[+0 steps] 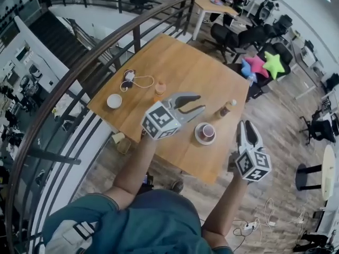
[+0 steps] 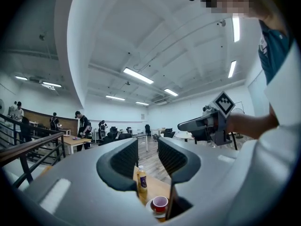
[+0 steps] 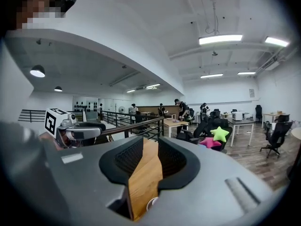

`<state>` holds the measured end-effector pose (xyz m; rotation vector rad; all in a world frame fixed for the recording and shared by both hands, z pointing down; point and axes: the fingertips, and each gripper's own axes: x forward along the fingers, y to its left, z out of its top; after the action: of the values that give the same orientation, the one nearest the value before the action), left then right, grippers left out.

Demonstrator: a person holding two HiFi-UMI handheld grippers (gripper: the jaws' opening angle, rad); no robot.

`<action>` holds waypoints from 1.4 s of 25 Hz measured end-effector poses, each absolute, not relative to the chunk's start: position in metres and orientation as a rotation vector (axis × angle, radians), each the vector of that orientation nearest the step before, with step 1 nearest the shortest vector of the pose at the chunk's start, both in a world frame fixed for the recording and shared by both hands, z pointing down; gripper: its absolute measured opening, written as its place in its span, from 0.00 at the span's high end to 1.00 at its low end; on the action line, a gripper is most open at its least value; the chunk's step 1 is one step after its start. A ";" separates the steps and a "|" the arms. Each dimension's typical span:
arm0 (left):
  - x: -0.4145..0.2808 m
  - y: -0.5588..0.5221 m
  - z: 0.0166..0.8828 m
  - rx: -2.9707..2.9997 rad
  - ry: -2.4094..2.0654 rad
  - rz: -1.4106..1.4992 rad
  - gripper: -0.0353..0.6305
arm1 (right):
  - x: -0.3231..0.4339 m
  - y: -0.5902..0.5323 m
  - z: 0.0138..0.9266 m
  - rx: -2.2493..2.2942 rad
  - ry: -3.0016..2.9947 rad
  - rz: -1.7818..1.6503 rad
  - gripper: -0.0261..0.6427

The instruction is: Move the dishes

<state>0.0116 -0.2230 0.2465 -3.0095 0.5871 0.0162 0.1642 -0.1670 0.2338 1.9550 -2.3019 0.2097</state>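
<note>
A red cup [image 1: 207, 130] sits on a white saucer [image 1: 197, 136] near the wooden table's front right edge. A white bowl [image 1: 114, 100] lies at the table's left side. My left gripper [image 1: 198, 102] hovers open above the table, just left of and behind the cup. In the left gripper view the open left gripper [image 2: 148, 147] frames a small bottle [image 2: 140, 179], with the red cup [image 2: 160, 203] below it. My right gripper [image 1: 245, 125] stands open off the table's right edge, beside the saucer. Between the right gripper [image 3: 150, 147] jaws only the wood and a white rim [image 3: 151, 203] show.
A brown bottle [image 1: 226, 108] stands right of the cup and an orange bottle [image 1: 159, 90] mid-table. A charger with a cable [image 1: 131, 79] lies at the back left. A dark railing [image 1: 79, 67] runs along the table's left. Office chairs and star cushions [image 1: 264, 64] stand beyond.
</note>
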 end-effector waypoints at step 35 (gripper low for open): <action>0.179 -0.273 0.524 -3.048 0.771 -0.481 0.51 | 0.281 -0.252 0.396 1.598 -2.387 0.534 0.81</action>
<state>0.1787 -0.2725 0.5239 -3.0483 0.7709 -0.4810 0.2809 -0.2517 0.3955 1.5981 -2.3872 0.5343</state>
